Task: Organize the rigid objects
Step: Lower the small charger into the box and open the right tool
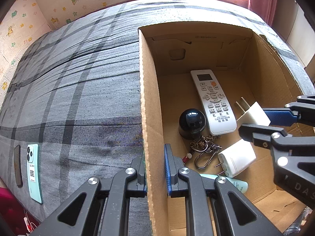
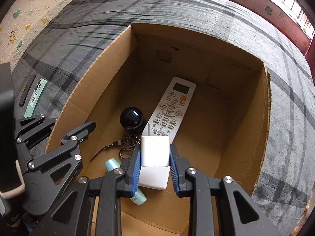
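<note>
inside the cardboard box (image 2: 261, 106), which sits on a grey plaid bed (image 1: 78, 90), the right claw (image 2: 155, 157) is closed on a white plug adapter (image 2: 155, 151), its blue pads pressed against the two side faces; the adapter's two metal prongs point away from the claw toward the box's far wall, tips over the near end of the white remote (image 2: 171, 106). the remote lies flat on the box floor, long axis running from near the adapter toward the far wall, display end farthest. left of the remote sits a black dome-shaped object (image 2: 131, 119), with a keyring and carabiner (image 1: 204, 151) just in front of it. a second white adapter (image 1: 237, 157) lies on the box floor, prongs pointing toward the keyring. a pale teal tube (image 2: 126, 181) lies beneath the claws. the left claw (image 1: 155, 169) straddles the box's left wall, one finger on each side, slightly parted. outside the box on the bed lie a mint-green phone (image 1: 34, 171) and a dark slim object (image 1: 17, 165).
</note>
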A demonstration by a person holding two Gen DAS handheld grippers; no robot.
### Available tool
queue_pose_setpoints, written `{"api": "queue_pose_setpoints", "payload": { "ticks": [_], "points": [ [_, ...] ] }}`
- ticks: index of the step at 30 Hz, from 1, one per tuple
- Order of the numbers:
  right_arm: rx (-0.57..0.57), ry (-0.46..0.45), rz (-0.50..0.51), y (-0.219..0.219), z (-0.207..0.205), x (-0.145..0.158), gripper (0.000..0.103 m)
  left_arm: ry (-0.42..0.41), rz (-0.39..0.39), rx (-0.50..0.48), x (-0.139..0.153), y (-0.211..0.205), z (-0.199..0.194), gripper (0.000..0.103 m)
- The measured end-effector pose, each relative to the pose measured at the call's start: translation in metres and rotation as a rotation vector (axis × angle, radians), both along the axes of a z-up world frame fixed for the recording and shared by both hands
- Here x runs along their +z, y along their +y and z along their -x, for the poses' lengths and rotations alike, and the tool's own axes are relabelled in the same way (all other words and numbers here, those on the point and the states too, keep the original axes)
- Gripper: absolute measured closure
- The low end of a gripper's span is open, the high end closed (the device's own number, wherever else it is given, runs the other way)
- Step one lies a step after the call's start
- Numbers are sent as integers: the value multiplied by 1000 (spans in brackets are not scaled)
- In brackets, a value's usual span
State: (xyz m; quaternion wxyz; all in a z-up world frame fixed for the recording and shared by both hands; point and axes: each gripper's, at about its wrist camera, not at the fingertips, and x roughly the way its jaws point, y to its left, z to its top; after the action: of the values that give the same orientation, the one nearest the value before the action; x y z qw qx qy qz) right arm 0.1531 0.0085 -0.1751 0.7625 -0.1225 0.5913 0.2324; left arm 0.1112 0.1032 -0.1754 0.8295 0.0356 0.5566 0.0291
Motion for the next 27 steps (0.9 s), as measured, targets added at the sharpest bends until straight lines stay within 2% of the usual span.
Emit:
{"api": "queue_pose_setpoints", "payload": {
  "ticks": [11, 19, 21, 23, 27],
  "points": [
    [-19, 71, 9, 6, -10, -29, 74, 0, 2, -1, 0, 1, 0, 88],
    [-27, 95, -1, 3, -15, -36, 74, 0, 3, -2, 0, 1, 0, 88],
    [-21, 87, -2, 2, -17, -35, 70, 0, 4, -1, 0, 2, 0, 88],
    [-21, 75, -3, 2, -17, -32, 59, -1, 3, 0, 0, 1, 0, 88],
    [-19, 43, 5, -1, -14, -26, 51, -1, 1, -2, 0, 1, 0, 88]
  ]
}}
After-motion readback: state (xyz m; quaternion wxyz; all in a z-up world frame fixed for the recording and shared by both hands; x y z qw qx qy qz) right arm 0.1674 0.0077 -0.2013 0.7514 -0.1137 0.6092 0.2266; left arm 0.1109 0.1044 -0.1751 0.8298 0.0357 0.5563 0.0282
